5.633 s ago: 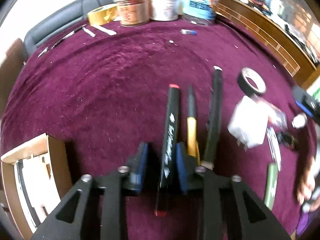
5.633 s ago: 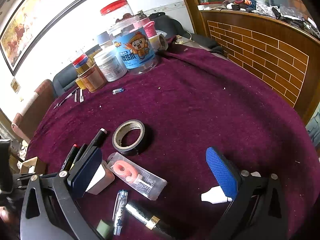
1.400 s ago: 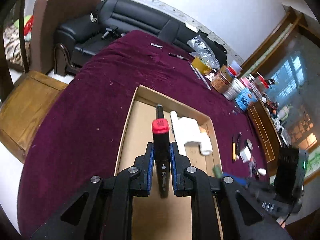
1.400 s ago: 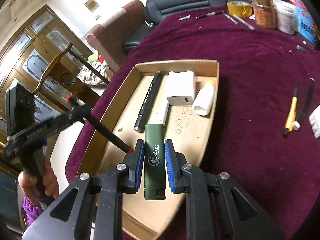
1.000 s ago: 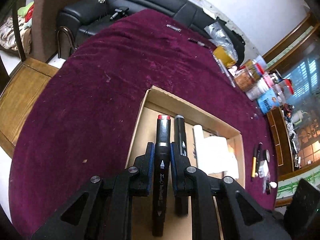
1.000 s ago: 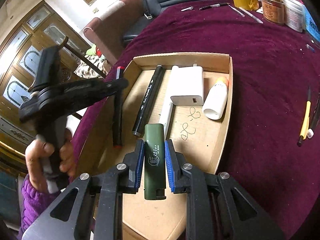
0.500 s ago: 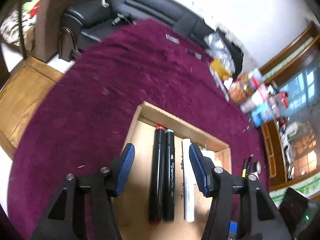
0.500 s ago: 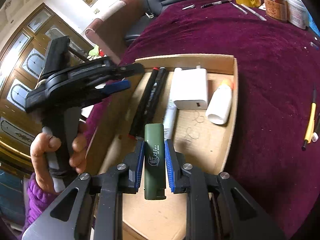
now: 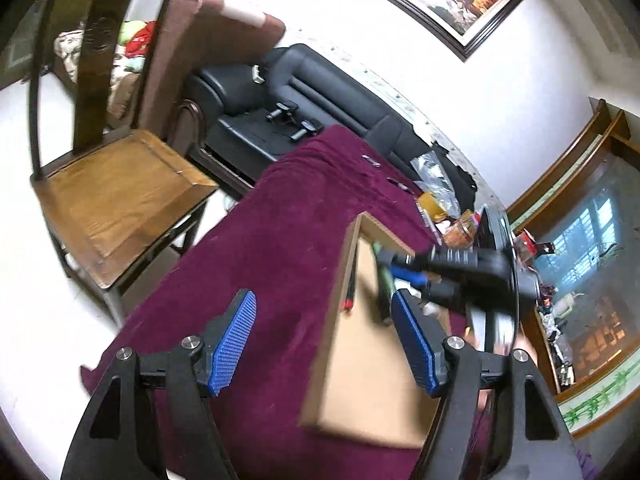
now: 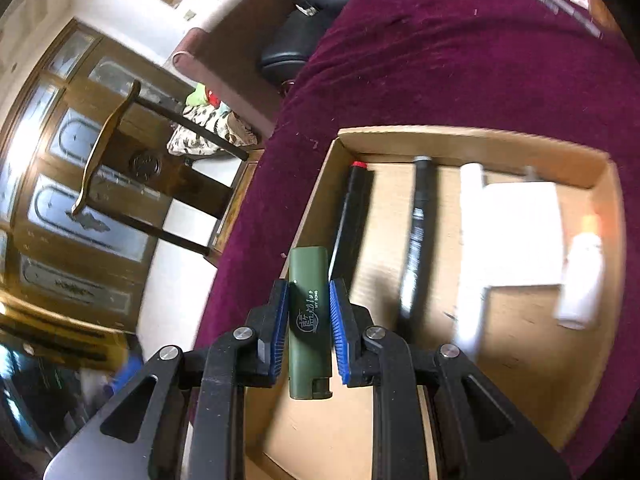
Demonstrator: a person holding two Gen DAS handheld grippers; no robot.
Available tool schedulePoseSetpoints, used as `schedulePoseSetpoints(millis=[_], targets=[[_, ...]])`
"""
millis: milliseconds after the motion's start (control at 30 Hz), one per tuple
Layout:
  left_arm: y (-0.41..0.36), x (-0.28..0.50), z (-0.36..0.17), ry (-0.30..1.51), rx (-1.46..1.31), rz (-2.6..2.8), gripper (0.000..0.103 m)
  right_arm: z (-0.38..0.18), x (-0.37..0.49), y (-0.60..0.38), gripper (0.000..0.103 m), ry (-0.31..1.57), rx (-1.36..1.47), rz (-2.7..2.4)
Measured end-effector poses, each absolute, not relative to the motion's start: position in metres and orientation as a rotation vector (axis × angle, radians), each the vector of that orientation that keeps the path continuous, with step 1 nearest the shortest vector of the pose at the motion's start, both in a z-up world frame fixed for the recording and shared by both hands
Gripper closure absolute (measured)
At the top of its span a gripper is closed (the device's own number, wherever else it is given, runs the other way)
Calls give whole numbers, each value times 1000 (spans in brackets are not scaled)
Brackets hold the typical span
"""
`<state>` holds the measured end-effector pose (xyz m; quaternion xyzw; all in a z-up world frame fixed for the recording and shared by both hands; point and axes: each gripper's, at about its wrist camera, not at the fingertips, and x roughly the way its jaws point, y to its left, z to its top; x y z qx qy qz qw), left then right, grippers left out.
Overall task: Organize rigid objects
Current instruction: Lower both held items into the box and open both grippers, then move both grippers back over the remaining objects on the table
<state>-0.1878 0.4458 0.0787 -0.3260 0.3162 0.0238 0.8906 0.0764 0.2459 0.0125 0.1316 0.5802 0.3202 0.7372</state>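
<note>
Right wrist view: the cardboard tray [image 10: 472, 140] fills the right of the frame on the maroon tablecloth [image 10: 440, 60], collecting items side by side, so the right gripper [image 10: 309, 320] pinches a green lighter [image 10: 309, 316] over its lower-left wall, beside the red-capped marker [image 10: 352, 216]. The left gripper [image 9: 324, 344], jaws just opened and empty, stands spread.

Two black markers [image 10: 416, 236], one green lighter [image 10: 309, 312], one box [image 10: 472, 142].

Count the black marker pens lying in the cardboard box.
2. The red-capped marker lies along the left wall of the cardboard box; the black-capped marker lies just right of it. None seem hidden.
</note>
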Motion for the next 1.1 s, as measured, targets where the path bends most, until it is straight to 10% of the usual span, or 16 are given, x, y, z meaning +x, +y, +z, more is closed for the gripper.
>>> schedulePoseSetpoints(millis=[667,833,1100], targets=[[449,-235,48,683,-587,159,38,32,71,227,82,1134,175,559],[432,-234,54,698,-505,204,38,51,46,195,51,1031,77,538],[399,-234,70,671,-357,347,38,78,11,81,32,825,19,353]])
